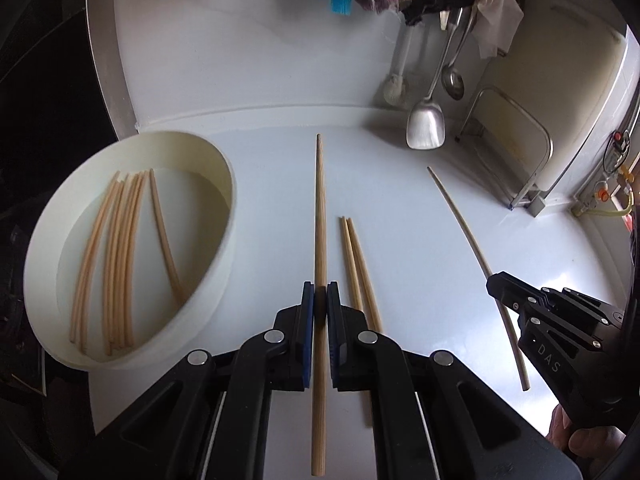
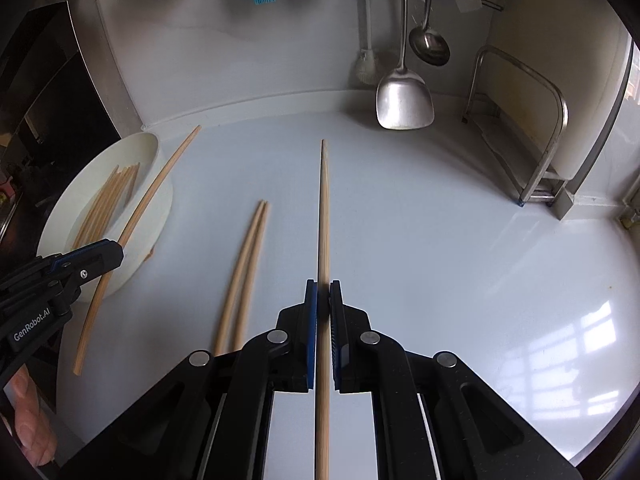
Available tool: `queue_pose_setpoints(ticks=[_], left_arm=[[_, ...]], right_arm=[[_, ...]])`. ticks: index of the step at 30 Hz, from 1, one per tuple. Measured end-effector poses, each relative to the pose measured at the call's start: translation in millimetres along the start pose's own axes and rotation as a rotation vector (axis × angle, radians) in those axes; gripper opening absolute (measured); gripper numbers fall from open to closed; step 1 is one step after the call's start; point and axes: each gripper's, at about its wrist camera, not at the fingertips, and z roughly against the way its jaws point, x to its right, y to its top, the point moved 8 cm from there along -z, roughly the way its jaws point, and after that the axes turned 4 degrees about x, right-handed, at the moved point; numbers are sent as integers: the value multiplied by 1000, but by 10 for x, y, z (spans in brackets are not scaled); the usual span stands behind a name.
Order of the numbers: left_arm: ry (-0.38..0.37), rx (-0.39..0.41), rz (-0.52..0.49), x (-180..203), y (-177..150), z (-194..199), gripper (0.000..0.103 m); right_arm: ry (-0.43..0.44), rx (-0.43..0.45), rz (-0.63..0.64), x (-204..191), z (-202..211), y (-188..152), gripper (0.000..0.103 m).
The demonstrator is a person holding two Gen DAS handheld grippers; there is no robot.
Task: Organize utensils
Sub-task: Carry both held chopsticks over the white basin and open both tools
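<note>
My left gripper (image 1: 320,294) is shut on a long bamboo chopstick (image 1: 319,208), which it holds above the white counter, pointing away from me. The right gripper (image 2: 323,292) is likewise shut on a second chopstick (image 2: 323,208), also off the counter. Each gripper shows in the other's view: the right gripper (image 1: 494,282) with its chopstick (image 1: 460,220), and the left gripper (image 2: 118,252) with its chopstick (image 2: 160,184). Between them a pair of chopsticks (image 1: 358,268) (image 2: 248,264) lies side by side on the counter. To the left stands a white round container (image 1: 216,168) (image 2: 162,200) with several chopsticks in it.
On the back wall hang a steel spatula (image 2: 404,104), a ladle (image 2: 430,46), a white brush (image 2: 366,68), a blue brush (image 1: 341,1) and cloths. A metal rack (image 2: 532,128) stands at the right. A dark appliance (image 2: 48,92) borders the counter's left.
</note>
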Motion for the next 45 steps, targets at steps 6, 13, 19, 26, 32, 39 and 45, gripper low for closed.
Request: queue_pose_setpoints(ticks=[6,13,19,26,32,39,45], left_arm=[[45,61,45,-532,295,275,7],[149,55,87,-1386,356,362,7],[204,-3,126,-2032,279,225,7],[183,-62,138,-2313,234,-99,7],[141,-119,137,-2362,158,-351,7],[140,-171,129,-2441,80,-522,7],[141,-194,136,-2514,60,-619,8]], right_arm=[[49,58,38,-482,131,437,6],[156,88,108,-1358,-12,811,6],[241,15,102,-2019,-349,841,6],[261,-88,141,-2517,-739,826,6],[243,-181,151,-2708,-1038,711,6],[235,-257,111,-2745,-1291,620,6],[242,-264,110,-2785,-1365,629,6]])
